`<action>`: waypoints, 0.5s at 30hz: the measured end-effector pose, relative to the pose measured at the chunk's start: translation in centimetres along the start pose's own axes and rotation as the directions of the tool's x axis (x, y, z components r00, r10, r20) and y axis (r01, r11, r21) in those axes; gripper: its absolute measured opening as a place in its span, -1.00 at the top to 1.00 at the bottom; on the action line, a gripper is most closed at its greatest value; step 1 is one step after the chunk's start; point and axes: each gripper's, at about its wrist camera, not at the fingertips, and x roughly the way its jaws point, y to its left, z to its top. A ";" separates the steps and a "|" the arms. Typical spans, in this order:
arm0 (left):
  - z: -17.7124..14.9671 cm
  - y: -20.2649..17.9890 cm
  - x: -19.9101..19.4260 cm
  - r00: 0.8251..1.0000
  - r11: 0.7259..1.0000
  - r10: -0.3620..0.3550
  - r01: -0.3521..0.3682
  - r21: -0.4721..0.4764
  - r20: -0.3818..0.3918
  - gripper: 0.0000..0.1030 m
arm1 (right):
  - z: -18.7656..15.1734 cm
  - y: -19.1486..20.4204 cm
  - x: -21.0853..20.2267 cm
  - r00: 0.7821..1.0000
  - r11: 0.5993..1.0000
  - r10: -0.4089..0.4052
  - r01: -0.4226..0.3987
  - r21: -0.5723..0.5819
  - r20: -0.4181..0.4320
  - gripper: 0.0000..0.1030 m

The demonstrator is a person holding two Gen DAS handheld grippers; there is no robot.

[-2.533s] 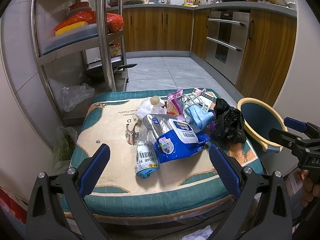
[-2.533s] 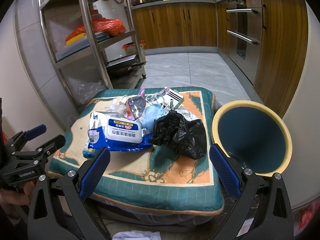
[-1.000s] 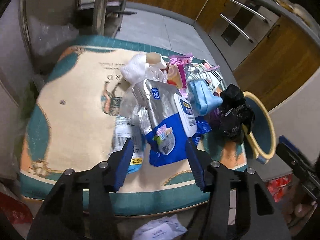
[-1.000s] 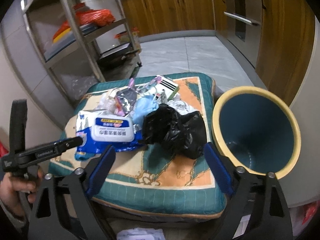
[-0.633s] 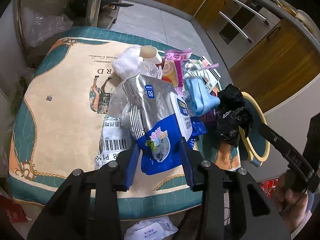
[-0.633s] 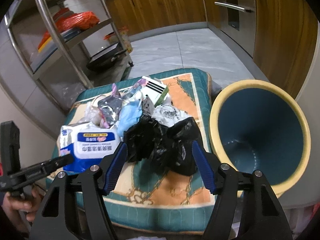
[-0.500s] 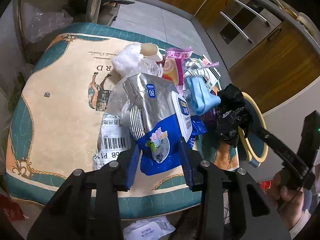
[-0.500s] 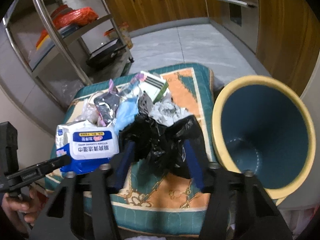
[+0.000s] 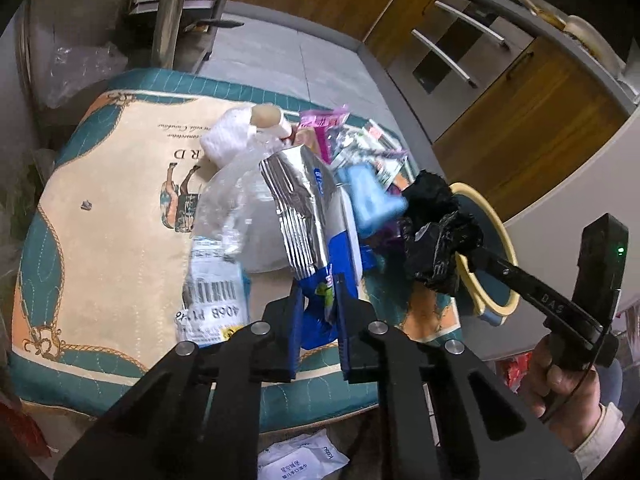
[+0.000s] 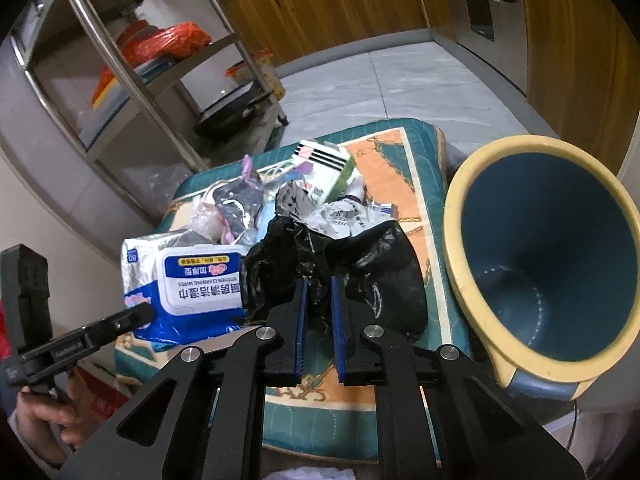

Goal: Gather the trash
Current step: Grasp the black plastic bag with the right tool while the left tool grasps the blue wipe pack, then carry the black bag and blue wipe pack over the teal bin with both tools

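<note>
In the left wrist view, the left gripper (image 9: 317,280) was seen pinched on the glossy blue-and-silver wipes pack (image 9: 308,216), whose crinkled foil end stood up from the pile; its jaws had just been closing on the pack's blue lower edge. The trash was heaped on a quilted teal-and-cream cushion (image 9: 112,216): a clear, wrinkled plastic bag with a barcode label (image 9: 216,280), a wad of white tissue (image 9: 224,140) and a soft light-blue item (image 9: 366,192). A crumpled black plastic bag (image 9: 436,232) was held off to the right by the other gripper, before the bin's rim.

In the right wrist view, the right gripper (image 10: 318,284) was pressed together on the black bag, a shiny fold being caught between its blue pads; its jaws had just been closing. The round, smooth bin (image 10: 544,256), blue inside with a pale yellow rim, was tipped just beside the cushion. A striped carton (image 10: 324,164) lay behind the pile.
</note>
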 end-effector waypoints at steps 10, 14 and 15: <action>-0.1 -0.5 -3.5 0.996 0.998 -0.062 0.061 0.012 0.070 0.79 | 0.2 0.9 -2.7 0.997 0.999 0.038 -0.037 -0.012 0.068 0.81; -0.1 -0.4 -5.0 0.993 0.998 -0.068 0.068 0.009 0.101 0.79 | 0.3 0.5 -3.5 0.994 0.998 0.053 -0.055 0.009 0.093 0.81; 0.0 -0.5 -5.5 0.992 0.999 -0.048 0.046 0.022 0.115 0.79 | 0.4 0.4 -3.6 0.994 0.998 0.056 -0.058 0.015 0.096 0.81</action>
